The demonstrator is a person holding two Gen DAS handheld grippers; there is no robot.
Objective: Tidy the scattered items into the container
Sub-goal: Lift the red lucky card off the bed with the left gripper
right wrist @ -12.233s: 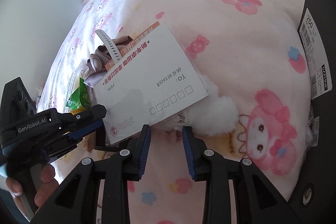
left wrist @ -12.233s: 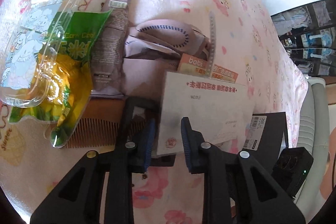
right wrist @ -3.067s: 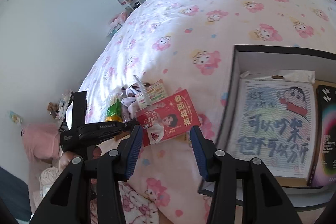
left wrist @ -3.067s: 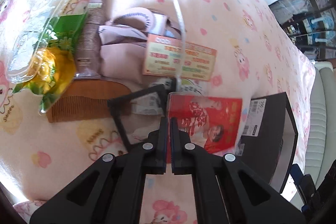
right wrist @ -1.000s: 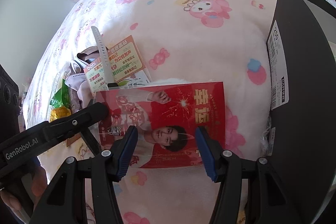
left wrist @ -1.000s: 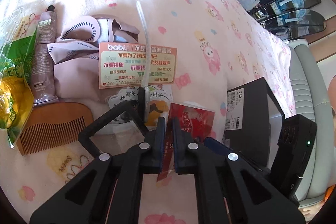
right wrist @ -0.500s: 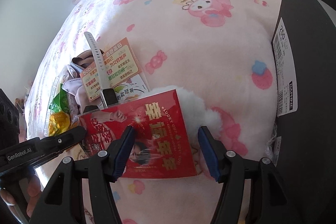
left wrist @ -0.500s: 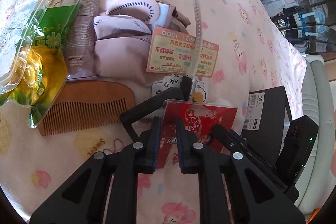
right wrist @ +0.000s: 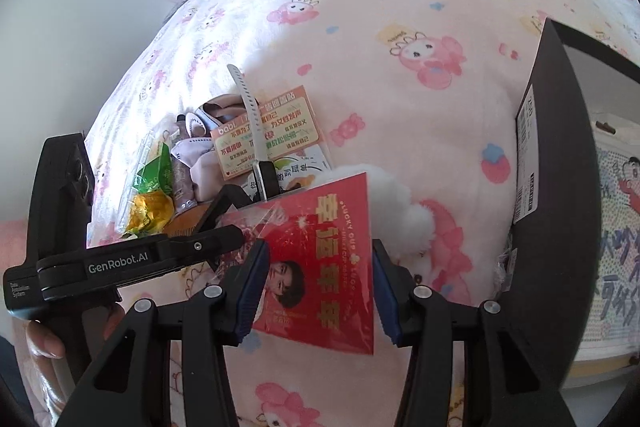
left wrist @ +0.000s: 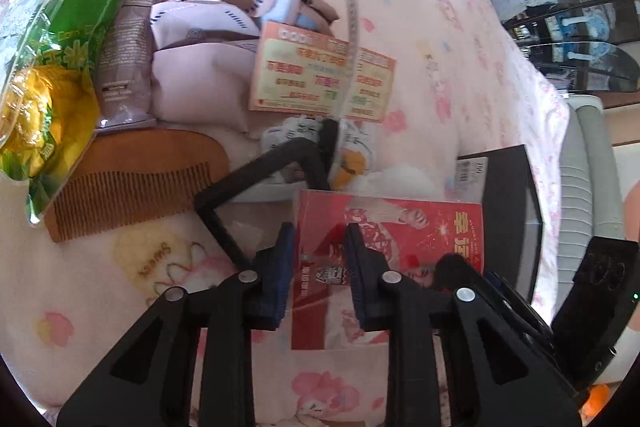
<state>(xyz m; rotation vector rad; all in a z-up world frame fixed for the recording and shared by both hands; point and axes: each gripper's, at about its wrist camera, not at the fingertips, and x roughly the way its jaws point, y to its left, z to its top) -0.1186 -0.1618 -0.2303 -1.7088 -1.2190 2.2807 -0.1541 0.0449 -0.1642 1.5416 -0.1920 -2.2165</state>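
The jaws of the left gripper [left wrist: 319, 247] are seen parted in the left wrist view, with the near left edge of the red card [left wrist: 404, 227] lying between them but not gripped, on the pink blanket [left wrist: 120, 267] beside the black box [left wrist: 516, 211]. In the right wrist view, the jaws of the right gripper [right wrist: 318, 291] are spread wide, and the red card [right wrist: 328, 267] is framed between them untouched, the box [right wrist: 560, 187] being seen to its right.
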